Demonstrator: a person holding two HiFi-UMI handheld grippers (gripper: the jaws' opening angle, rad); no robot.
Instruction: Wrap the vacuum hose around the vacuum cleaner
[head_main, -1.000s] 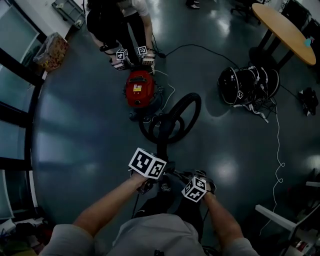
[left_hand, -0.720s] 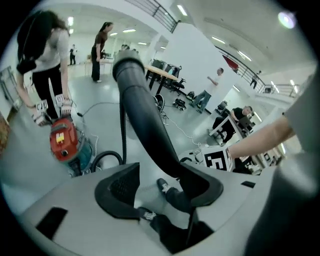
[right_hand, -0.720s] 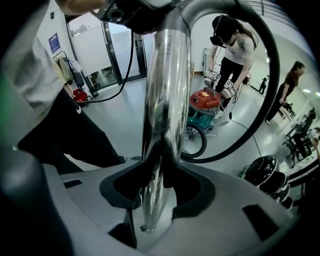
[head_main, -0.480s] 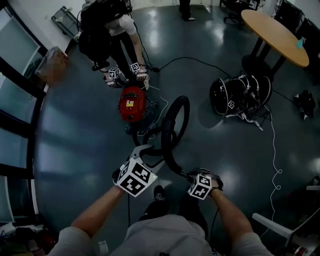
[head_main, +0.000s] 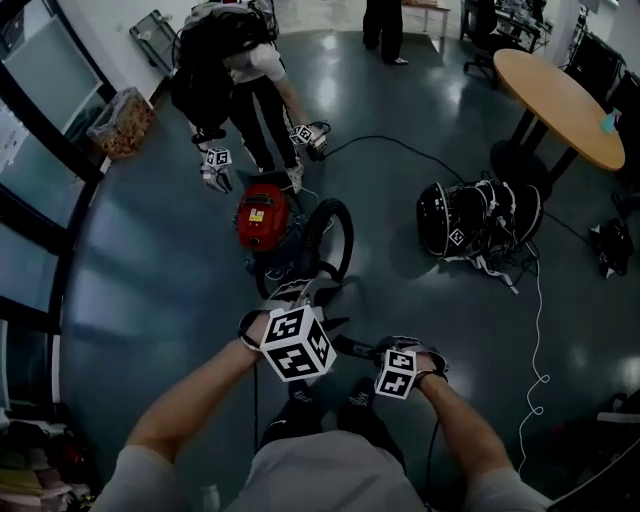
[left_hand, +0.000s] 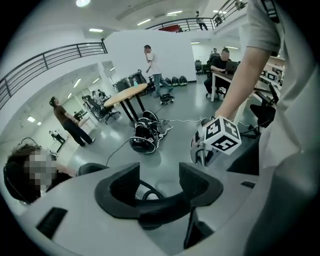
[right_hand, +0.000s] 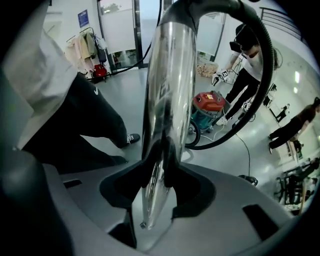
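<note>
The red vacuum cleaner (head_main: 262, 222) stands on the dark floor ahead of me, with its black hose (head_main: 335, 228) looped upright beside it on the right. My right gripper (right_hand: 160, 150) is shut on the chrome wand tube (right_hand: 167, 75). From the tube's top the hose (right_hand: 260, 85) arcs over to the vacuum cleaner (right_hand: 208, 102). My left gripper (left_hand: 159, 175) is open; its jaws have just been opening. A stretch of black hose (left_hand: 155, 202) lies low between their bases, and the pads are off it. Both marker cubes (head_main: 297, 343) (head_main: 397, 372) show in the head view.
Another person (head_main: 235, 70) bends over the far side of the vacuum, holding two grippers (head_main: 215, 160) (head_main: 305, 135). A black pile of gear with cables (head_main: 470, 215) lies to the right, near a round wooden table (head_main: 555, 90). A white cord (head_main: 535, 340) trails across the floor.
The hose loop has drawn in closer to the vacuum and stands smaller. My left gripper has rolled and risen, my right has shifted little. The other person's hands have parted from the vacuum.
</note>
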